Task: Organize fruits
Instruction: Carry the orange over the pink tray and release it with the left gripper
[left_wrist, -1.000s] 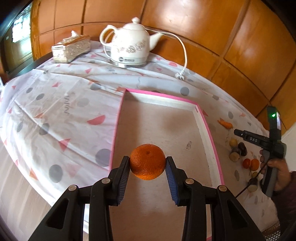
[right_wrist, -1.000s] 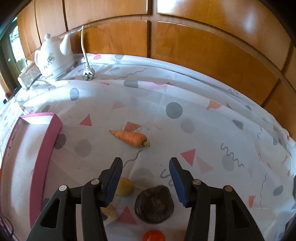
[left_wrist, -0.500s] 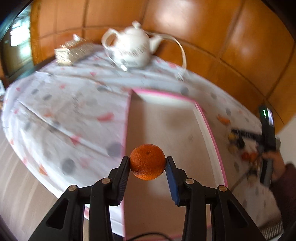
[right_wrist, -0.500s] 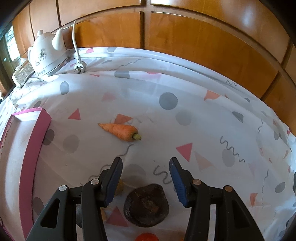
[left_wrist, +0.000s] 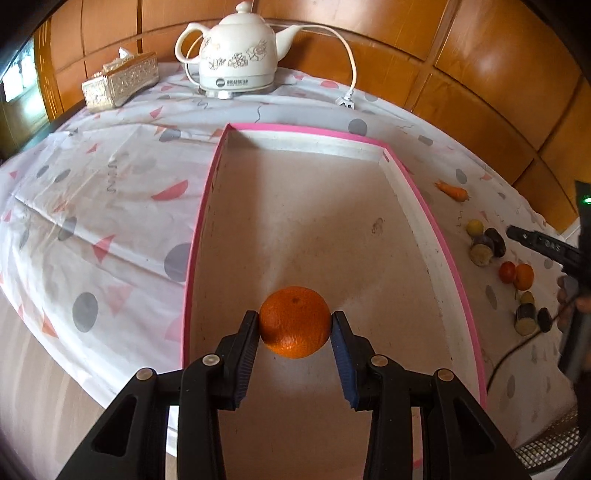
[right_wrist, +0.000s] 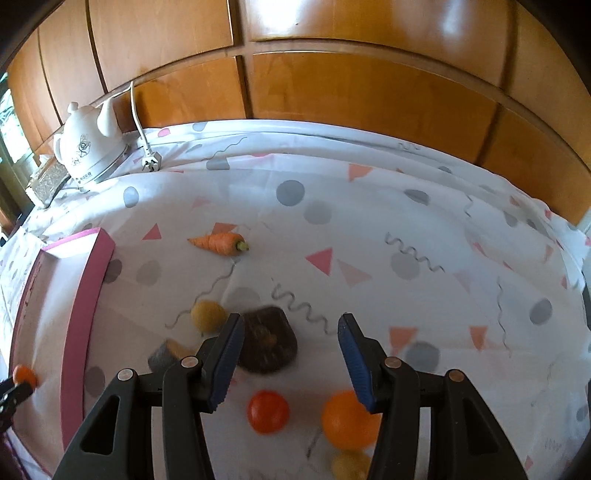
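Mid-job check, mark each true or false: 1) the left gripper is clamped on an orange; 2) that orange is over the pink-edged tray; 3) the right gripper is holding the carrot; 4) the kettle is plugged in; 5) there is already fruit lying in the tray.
1) True. The left gripper has both pads pressed on the orange.
2) True. It is above the tray, not outside it.
3) False. The right gripper is open and holds nothing; the carrot lies on the tablecloth well beyond it.
4) False. The kettle has its plug lying loose on the cloth.
5) False. No fruit lies in the tray; the other pieces are on the cloth beside it.
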